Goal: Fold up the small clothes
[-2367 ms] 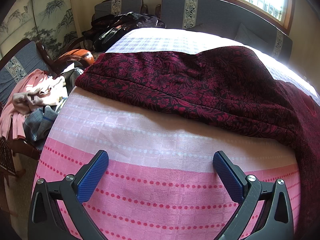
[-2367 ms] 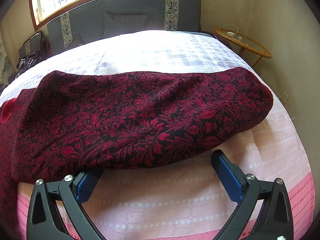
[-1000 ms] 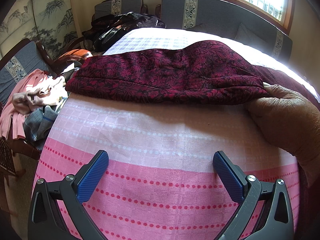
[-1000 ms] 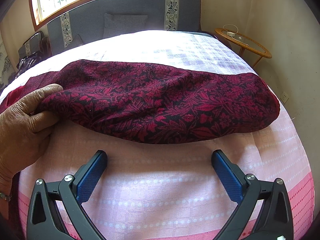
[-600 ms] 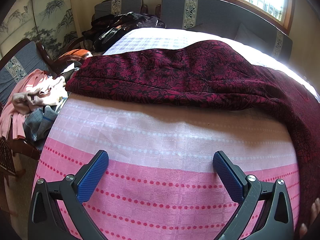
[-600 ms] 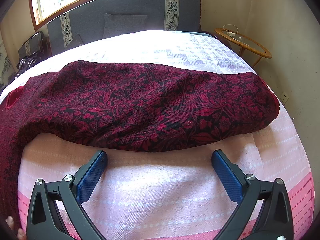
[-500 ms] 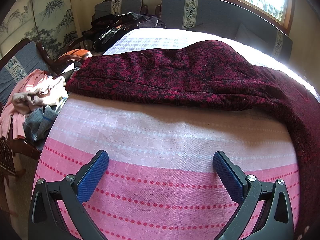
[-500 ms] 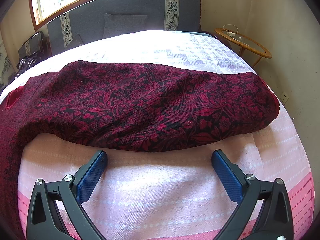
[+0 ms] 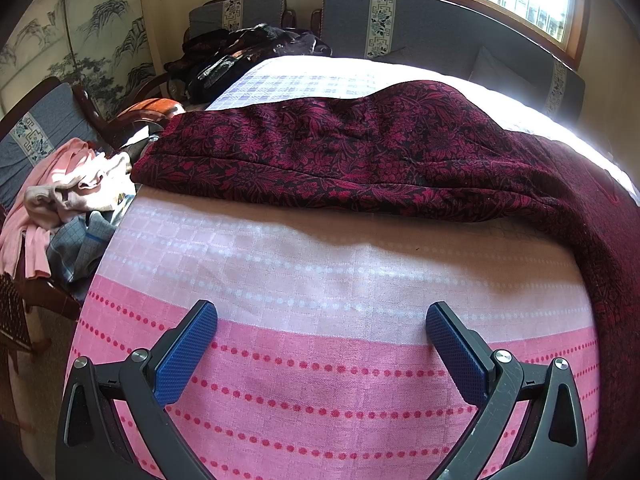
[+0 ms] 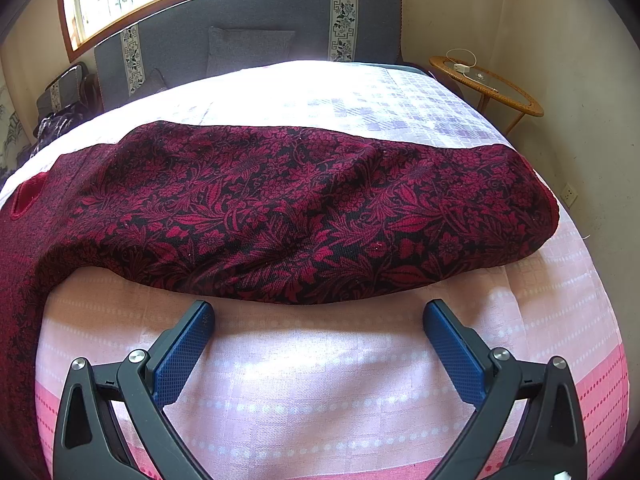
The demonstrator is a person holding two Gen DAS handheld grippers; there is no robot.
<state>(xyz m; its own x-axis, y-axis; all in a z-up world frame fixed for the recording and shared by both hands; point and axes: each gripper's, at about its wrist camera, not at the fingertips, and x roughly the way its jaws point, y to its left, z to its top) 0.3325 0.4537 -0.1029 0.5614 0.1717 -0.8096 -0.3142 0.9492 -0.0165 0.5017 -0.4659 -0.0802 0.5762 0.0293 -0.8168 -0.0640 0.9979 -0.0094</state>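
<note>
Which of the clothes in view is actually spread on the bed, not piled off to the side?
The dark red floral garment, stretched across the pink bedspread. The pink clothes and dark heap sit off the bed.

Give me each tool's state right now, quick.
Left tool: open, holding nothing, over the pink bedsheet.
Right tool: open, holding nothing, just short of the red floral garment.
</note>
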